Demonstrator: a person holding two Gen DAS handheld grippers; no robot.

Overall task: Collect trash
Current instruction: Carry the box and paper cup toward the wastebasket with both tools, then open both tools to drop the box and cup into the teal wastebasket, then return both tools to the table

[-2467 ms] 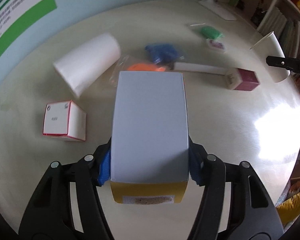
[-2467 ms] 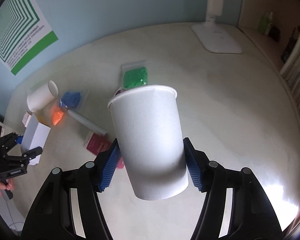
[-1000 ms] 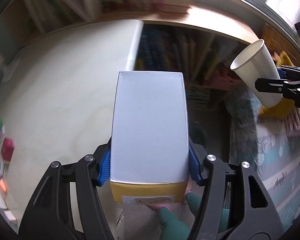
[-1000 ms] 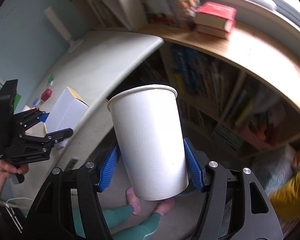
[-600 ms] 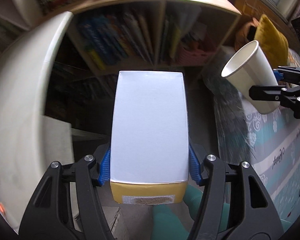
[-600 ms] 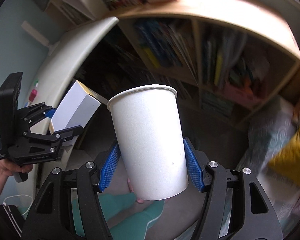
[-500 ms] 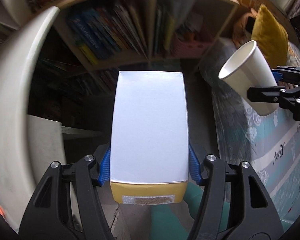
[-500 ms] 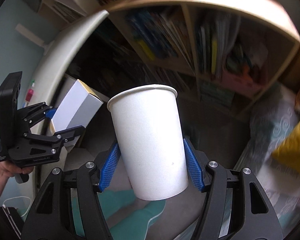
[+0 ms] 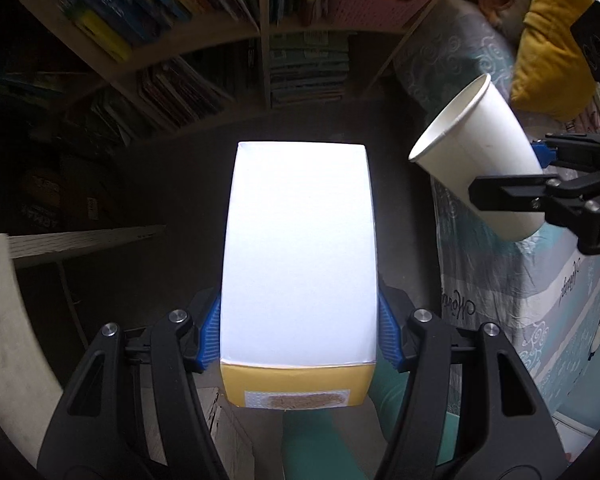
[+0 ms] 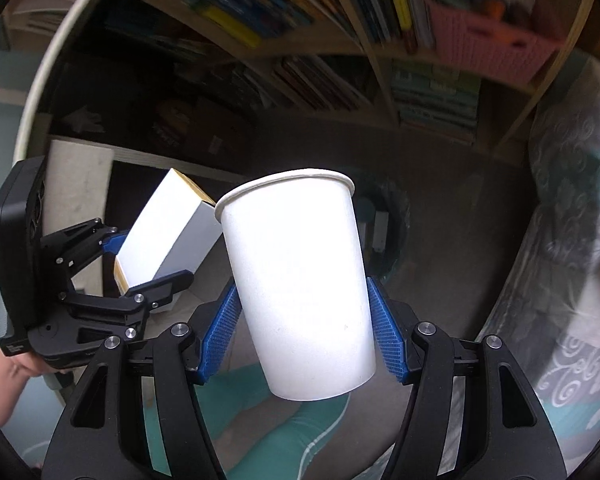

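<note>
My left gripper [image 9: 299, 336] is shut on a white box with a yellow end [image 9: 300, 256] and holds it in the air over the dark floor. My right gripper [image 10: 301, 328] is shut on a white paper cup [image 10: 300, 280], rim pointing away. In the left wrist view the cup [image 9: 475, 160] and the right gripper [image 9: 539, 176] are at the upper right. In the right wrist view the box [image 10: 160, 236] and the left gripper [image 10: 112, 272] are at the left. A dark round bin [image 10: 387, 224] shows on the floor behind the cup, mostly hidden.
A low bookshelf [image 9: 260, 32] full of books stands ahead. The white table's edge [image 9: 0, 320] is at the left. A bed with patterned cover [image 9: 539, 300] and a yellow cushion [image 9: 547, 48] are at the right. The person's teal-clad legs [image 10: 284, 432] are below.
Both grippers have swung away from the table and tipped down toward the floor by the bookshelf. Each still holds its item; the table's trash is out of view.
</note>
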